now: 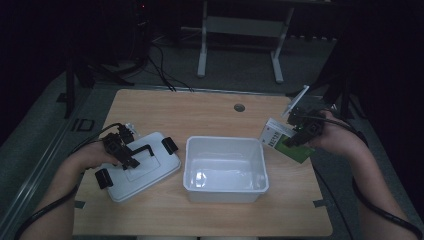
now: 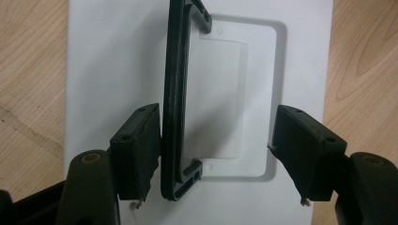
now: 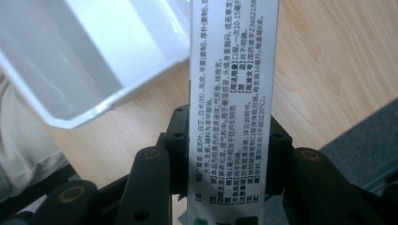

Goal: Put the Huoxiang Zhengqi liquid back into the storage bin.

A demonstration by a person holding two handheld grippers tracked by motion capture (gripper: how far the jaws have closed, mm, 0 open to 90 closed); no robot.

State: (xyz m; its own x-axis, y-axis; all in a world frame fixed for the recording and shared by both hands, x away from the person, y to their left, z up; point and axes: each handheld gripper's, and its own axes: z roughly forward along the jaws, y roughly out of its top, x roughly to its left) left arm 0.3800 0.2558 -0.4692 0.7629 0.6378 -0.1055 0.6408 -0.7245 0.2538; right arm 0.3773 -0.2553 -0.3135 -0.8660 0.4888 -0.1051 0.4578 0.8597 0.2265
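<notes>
A white lid [image 1: 145, 172] with black end clips [image 1: 170, 144] lies flat at the table's left. My left gripper [image 1: 131, 159] hovers over it, open. Its jaws straddle the lid's raised black handle [image 2: 174, 108], which touches the left pad [image 2: 141, 145]; the other pad stands well apart. An open white bin [image 1: 226, 192] stands in the middle with nothing visible inside. To its right, my right gripper [image 1: 295, 139] is shut on a white and green printed box [image 1: 282, 137], held tilted just above the table. The box [image 3: 232, 70] runs up between the jaws, beside the bin's corner [image 3: 75, 117].
The wooden table [image 1: 210, 107] has a round cable hole [image 1: 239, 107] near its far edge. A white desk frame [image 1: 202, 50] stands on the floor beyond. Bare wood lies behind the bin and along the front edge.
</notes>
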